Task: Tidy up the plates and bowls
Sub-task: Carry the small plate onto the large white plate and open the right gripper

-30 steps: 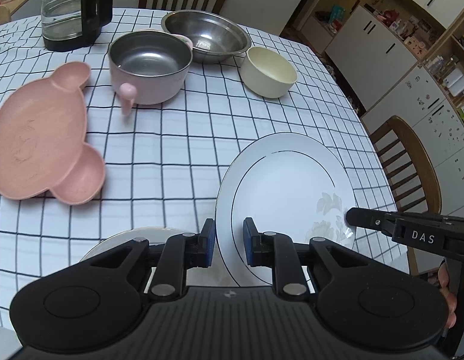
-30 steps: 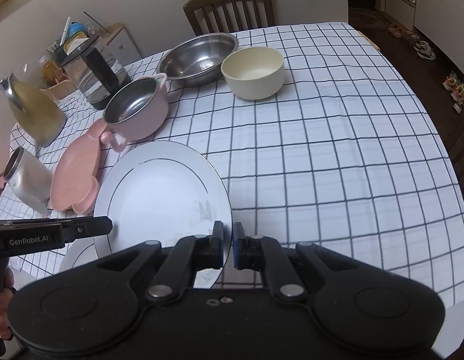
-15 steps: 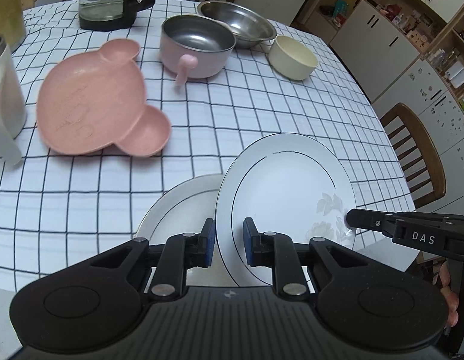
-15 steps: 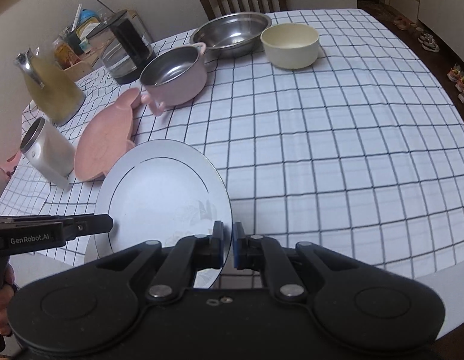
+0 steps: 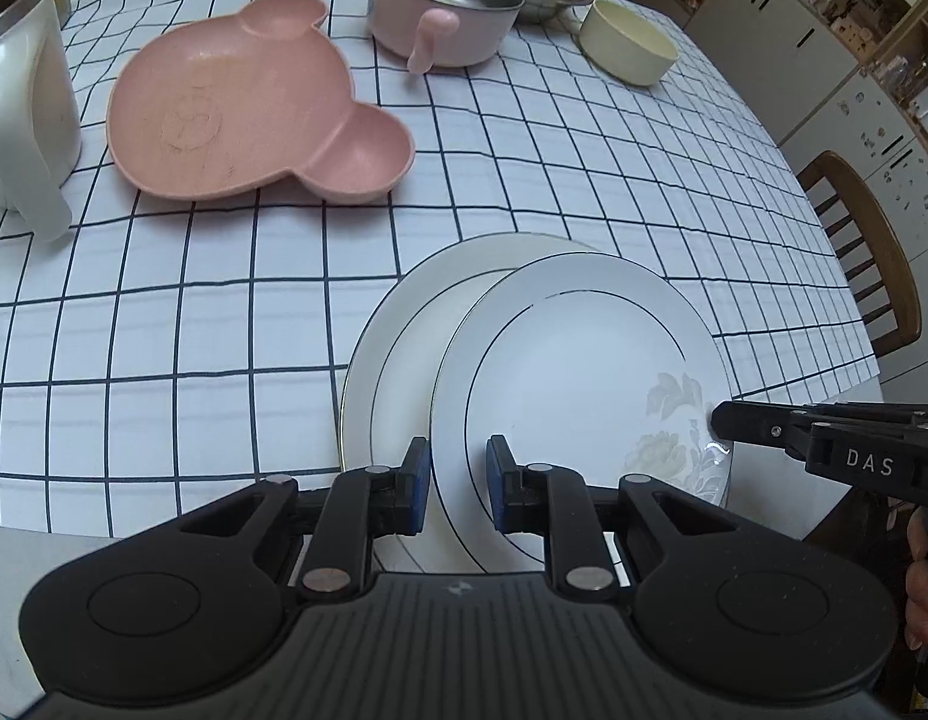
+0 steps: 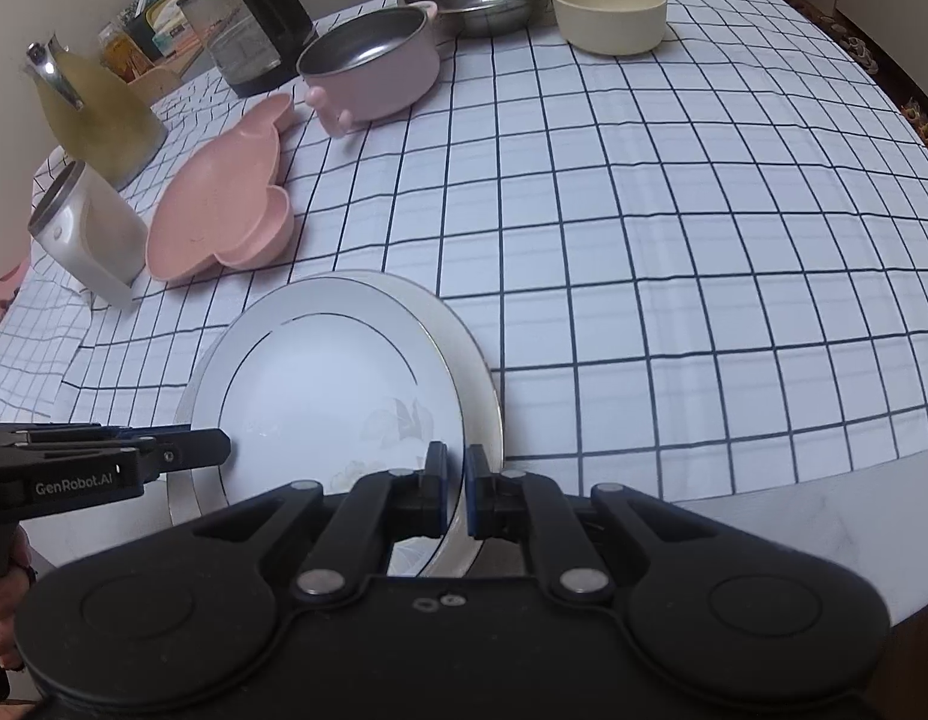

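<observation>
Here both grippers, left (image 5: 458,495) and right (image 6: 456,491), pinched opposite rims of the plate (image 5: 583,384) at lower centre. It looked stiff, glossy and breakable. Rim holds suited it.

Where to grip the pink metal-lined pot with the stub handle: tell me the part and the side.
Grip the pink metal-lined pot by its stub handle, coming from the near, plate-side edge of the checked table. The handle juts toward that side, narrow enough for the jaws; the round body looks too wide.
</observation>
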{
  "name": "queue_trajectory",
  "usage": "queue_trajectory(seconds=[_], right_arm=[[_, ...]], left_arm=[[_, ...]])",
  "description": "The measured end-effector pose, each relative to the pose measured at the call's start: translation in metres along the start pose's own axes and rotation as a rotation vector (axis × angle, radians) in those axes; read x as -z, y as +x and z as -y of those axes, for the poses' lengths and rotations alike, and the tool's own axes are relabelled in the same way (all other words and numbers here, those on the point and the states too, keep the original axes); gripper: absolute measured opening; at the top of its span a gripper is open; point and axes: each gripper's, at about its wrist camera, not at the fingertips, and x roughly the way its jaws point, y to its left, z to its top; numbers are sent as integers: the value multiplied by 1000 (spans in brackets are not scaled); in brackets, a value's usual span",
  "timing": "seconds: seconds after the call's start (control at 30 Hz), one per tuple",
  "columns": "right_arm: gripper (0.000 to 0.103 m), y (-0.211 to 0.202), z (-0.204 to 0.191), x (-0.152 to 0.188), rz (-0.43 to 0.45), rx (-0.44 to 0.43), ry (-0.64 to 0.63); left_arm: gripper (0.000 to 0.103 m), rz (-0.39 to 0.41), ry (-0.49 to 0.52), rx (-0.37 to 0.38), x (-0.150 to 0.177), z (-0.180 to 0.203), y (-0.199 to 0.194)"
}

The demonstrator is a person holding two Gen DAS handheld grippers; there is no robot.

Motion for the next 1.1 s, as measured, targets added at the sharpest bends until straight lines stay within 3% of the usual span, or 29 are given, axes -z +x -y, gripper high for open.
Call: queue_trajectory(seconds=[0.9, 1.1], right_arm=[[8, 27, -2, 0, -32, 15, 33], [12, 30, -8, -1, -36, 34, 11]], left_arm=[[19, -28, 96, -60, -4, 1, 14], [19, -46, 108, -66, -6, 3, 15]])
